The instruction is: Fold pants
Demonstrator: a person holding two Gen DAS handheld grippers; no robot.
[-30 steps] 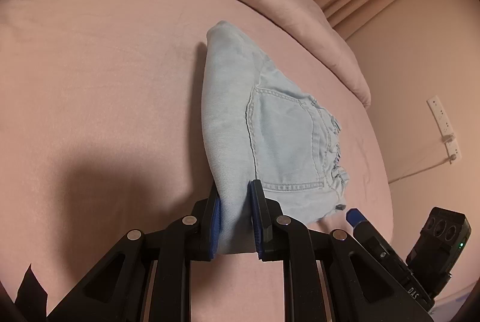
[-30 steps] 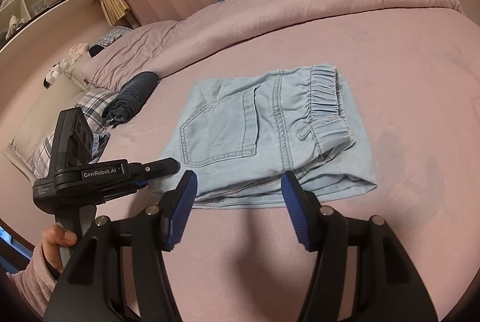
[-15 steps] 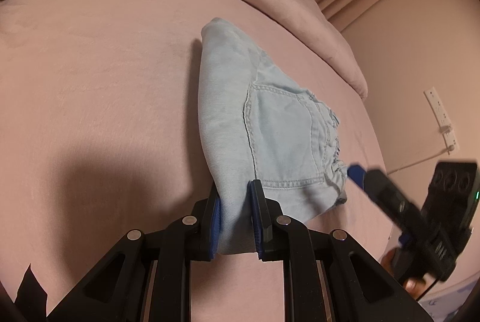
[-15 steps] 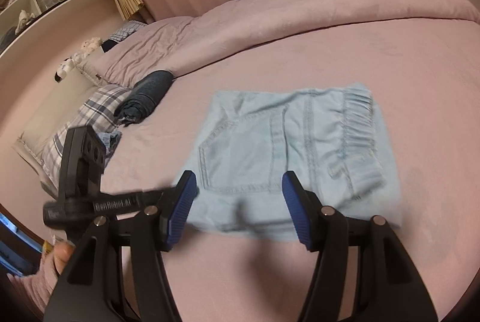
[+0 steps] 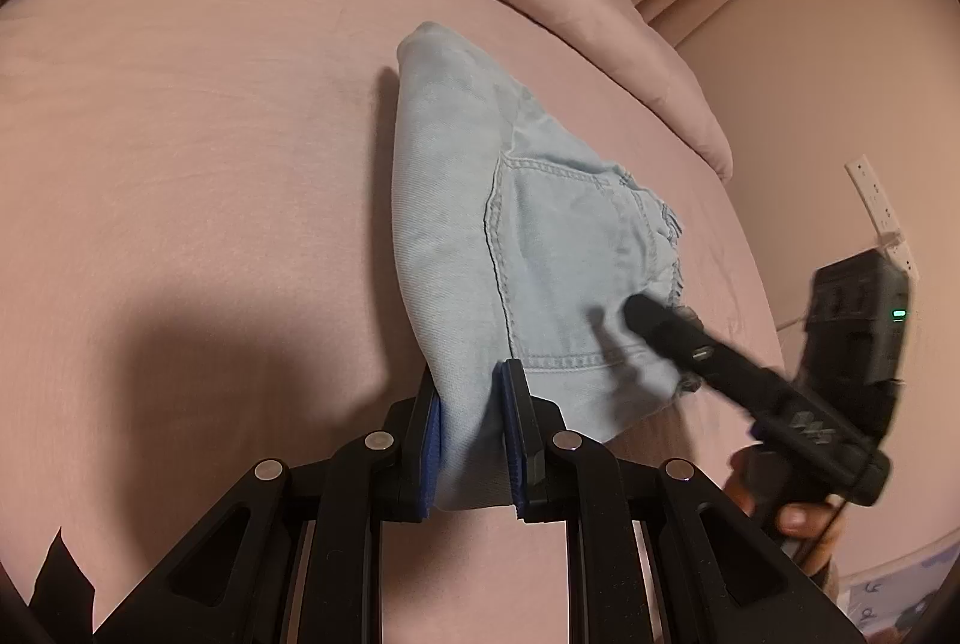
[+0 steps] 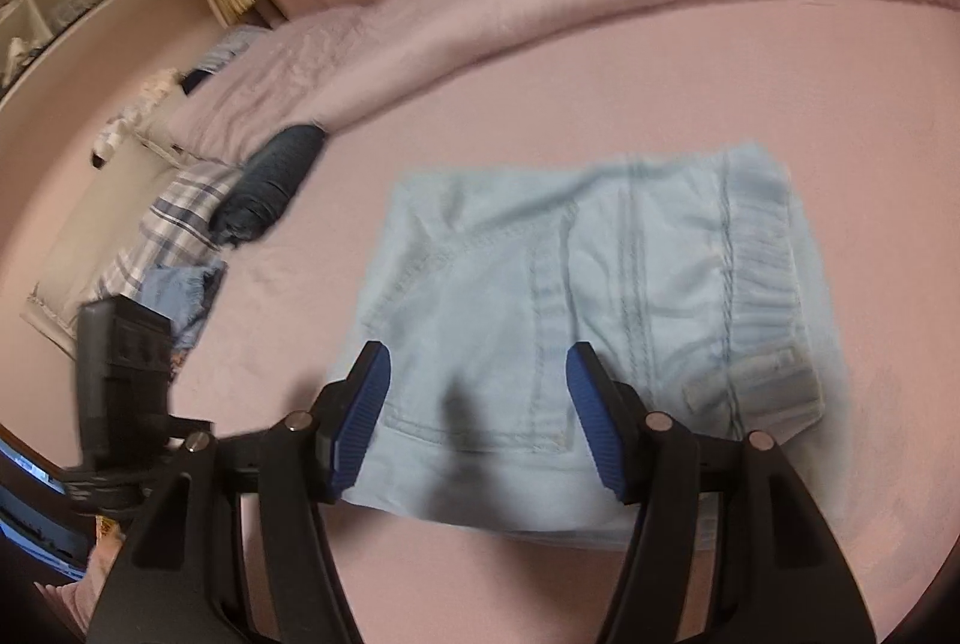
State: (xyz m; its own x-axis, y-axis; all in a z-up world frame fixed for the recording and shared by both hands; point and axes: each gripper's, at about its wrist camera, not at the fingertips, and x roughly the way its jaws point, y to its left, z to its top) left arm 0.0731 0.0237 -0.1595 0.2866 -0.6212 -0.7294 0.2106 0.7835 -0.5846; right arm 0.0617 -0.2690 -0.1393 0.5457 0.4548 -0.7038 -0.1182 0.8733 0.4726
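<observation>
On the bed: folded light-blue pants (image 6: 576,308) lay flat on the pink bed (image 5: 198,152), back pocket up, elastic waistband to the right in the right wrist view.
Left grip: the left gripper (image 5: 474,440) was clamped narrowly on the near folded corner of the pants, blue fingers (image 5: 433,425) pressing the cloth from both sides.
Right grip: the right gripper (image 6: 477,416) hung above the pocket end with its fingers (image 6: 366,404) wide apart, denim showing between them, nothing pinched.
Left wrist view only: the right gripper (image 5: 645,314) reached in from the right, its dark tip over the pants by the pocket; a hand (image 5: 786,512) held its handle; a wall socket (image 5: 879,206) stood behind.
Right wrist view only: blurred; the left gripper's body at lower left, a plaid pillow (image 6: 174,224), a rolled dark garment (image 6: 270,182) and shelving (image 6: 78,2) at the far left.
</observation>
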